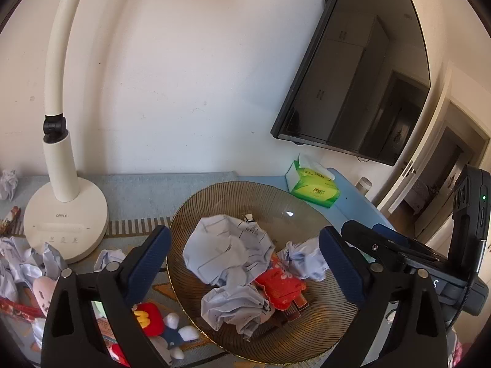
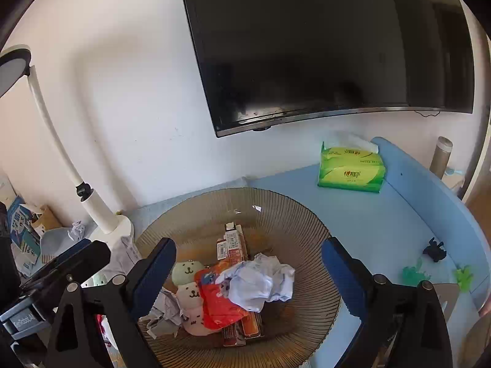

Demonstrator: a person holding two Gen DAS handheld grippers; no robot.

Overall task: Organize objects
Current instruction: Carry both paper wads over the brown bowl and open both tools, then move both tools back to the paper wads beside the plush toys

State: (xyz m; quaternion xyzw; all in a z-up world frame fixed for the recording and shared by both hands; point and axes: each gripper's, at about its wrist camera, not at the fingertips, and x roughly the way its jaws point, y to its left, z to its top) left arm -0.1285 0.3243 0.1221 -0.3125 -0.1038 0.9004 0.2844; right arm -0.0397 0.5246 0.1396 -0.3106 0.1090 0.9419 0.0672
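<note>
Two grippers hover over the ribbed glass bowl point(image 2: 307, 224) on the tabletop point(image 2: 368, 214), which collects clutter: crumpled paper point(image 2: 257, 282), red packet point(image 2: 219, 303), plush toy point(image 2: 188, 288). Left gripper point(image 1: 245, 260) and right gripper point(image 2: 248, 276) fingers are spread, holding nothing, probably ready for further pickups

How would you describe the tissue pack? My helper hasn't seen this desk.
Find the wall-mounted TV. Just below it, on the blue mat behind the ribbed bowl, sits the tissue pack. It is the only bright green block, with white tissue sticking out on top.
</note>
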